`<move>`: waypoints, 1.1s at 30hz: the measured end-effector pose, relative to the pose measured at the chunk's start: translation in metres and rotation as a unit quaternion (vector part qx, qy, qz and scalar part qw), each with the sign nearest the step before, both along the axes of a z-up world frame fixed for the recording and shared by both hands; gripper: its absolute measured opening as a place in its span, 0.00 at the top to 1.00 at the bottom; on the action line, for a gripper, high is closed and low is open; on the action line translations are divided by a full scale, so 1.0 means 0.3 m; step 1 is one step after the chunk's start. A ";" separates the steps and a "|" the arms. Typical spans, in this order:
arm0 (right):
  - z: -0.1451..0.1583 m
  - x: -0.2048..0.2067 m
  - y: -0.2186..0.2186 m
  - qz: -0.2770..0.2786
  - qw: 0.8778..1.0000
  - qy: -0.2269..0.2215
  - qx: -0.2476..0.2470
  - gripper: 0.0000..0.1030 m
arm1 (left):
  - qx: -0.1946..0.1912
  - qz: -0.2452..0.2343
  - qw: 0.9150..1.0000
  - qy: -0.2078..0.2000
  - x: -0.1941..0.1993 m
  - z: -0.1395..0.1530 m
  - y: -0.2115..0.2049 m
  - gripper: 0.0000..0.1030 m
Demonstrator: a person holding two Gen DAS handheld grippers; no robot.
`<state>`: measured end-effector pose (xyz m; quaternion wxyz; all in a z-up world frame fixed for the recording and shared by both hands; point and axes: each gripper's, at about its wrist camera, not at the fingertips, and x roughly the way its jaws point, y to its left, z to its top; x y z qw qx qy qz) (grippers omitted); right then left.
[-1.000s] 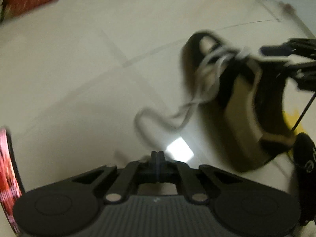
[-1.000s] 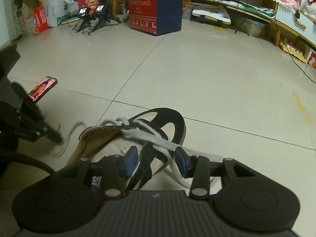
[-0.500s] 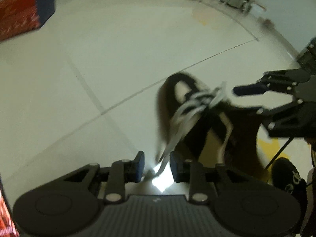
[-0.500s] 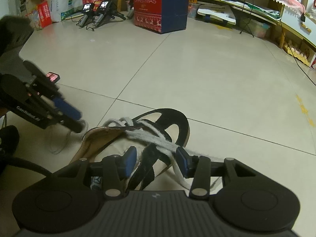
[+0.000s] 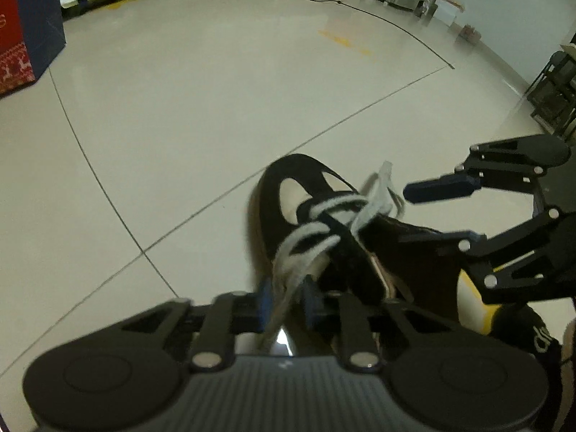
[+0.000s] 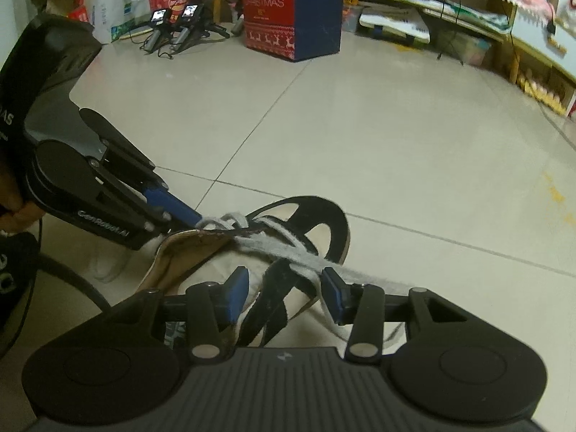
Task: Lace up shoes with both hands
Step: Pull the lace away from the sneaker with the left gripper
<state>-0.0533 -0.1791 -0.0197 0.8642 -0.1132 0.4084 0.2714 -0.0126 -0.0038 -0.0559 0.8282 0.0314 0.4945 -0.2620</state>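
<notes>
The shoe point(image 5: 309, 223) lies on the floor point(image 5: 216, 90), toe at 12 o'clock. Left gripper point(image 5: 284, 302), nearer, jaws slightly apart around one lace point(image 5: 288, 277); right gripper point(image 6: 284, 295) jaws wide apart astride the tongue.

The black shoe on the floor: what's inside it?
The shoe shows a beige lining and a black tongue under grey laces. The right gripper hangs open over the opening. The toe end inside is covered, so nothing there can be seen.
</notes>
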 end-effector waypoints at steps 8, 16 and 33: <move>0.003 -0.004 0.023 0.011 1.000 -0.006 -0.018 0.52 | -0.002 0.033 0.999 0.001 -0.003 0.013 0.003 0.98; 0.004 -0.025 0.004 -0.019 1.000 -0.012 -0.010 0.52 | 0.011 0.033 0.999 -0.018 -0.076 0.055 0.019 0.98; -0.009 0.000 -0.020 -0.034 0.999 0.023 0.021 0.48 | 0.008 0.069 0.997 0.013 -0.118 0.009 0.059 0.99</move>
